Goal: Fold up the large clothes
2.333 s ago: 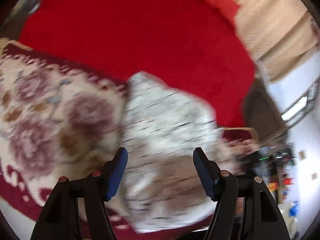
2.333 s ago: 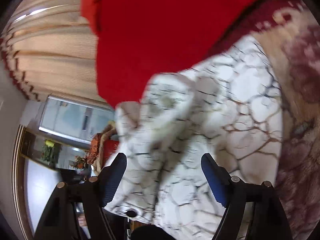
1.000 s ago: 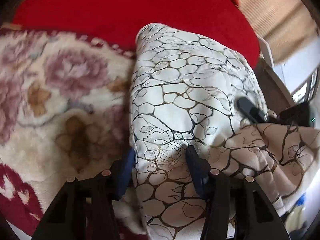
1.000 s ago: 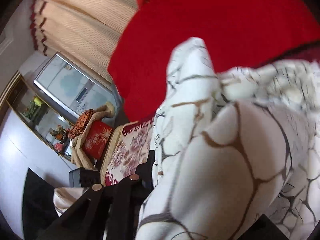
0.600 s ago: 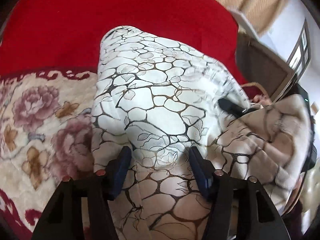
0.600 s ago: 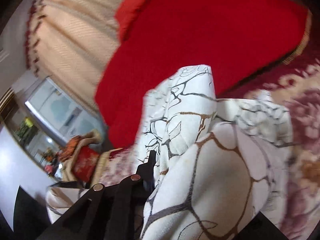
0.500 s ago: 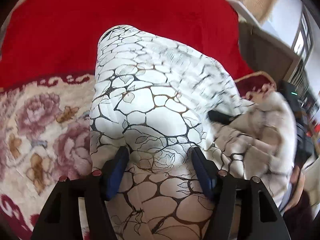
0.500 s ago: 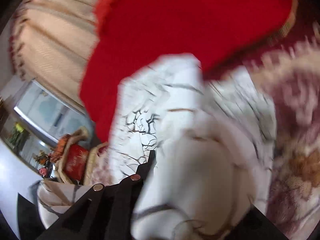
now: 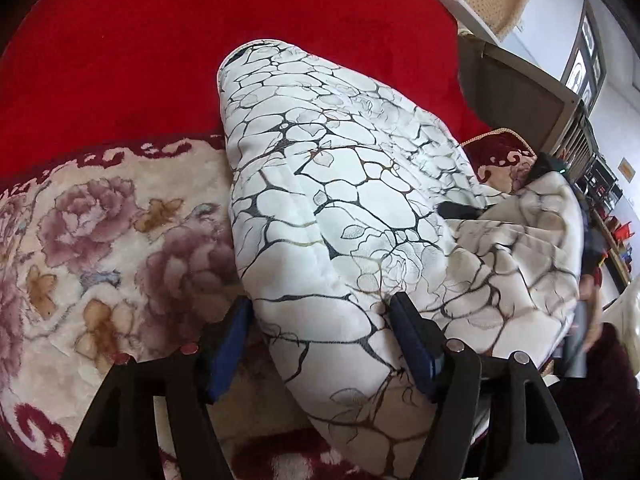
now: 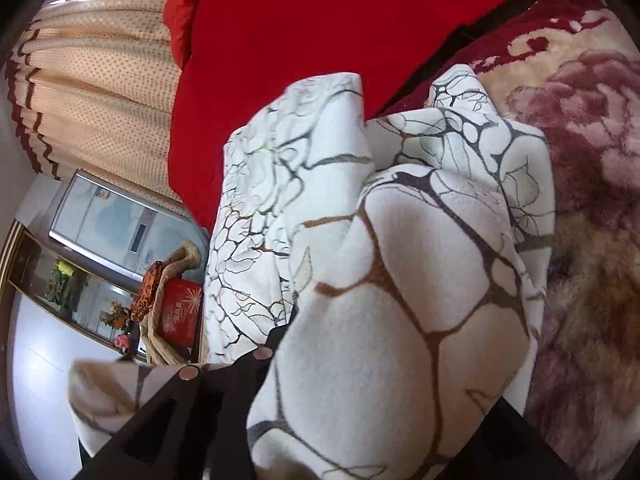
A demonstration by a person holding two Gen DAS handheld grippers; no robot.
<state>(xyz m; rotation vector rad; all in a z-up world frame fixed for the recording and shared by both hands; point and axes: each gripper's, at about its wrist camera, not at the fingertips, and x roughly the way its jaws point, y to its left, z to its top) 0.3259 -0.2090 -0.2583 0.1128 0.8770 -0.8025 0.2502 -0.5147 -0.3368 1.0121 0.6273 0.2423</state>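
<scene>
A large white garment with a dark cracked-vein print (image 9: 340, 208) lies bunched lengthwise on a floral cream-and-maroon blanket (image 9: 100, 240). My left gripper (image 9: 324, 344) has its blue-padded jaws on either side of a thick fold of the garment near its close end. In the right wrist view the same garment (image 10: 380, 280) is draped over my right gripper and hides the fingertips; only the black finger arms (image 10: 224, 392) show. The right gripper's black tip also shows in the left wrist view (image 9: 460, 210), poking out from under a raised fold.
A red blanket (image 9: 240, 32) covers the bed beyond the floral one. Beige dotted curtains (image 10: 92, 80) hang behind. A glass cabinet (image 10: 108, 220), a basket with a red box (image 10: 180, 312) and shelves (image 9: 592, 152) stand off the bed.
Both grippers went from open above the garment to closing in on it. The garment's right side has been lifted and bunched; the view has steadied since the blur half a second ago.
</scene>
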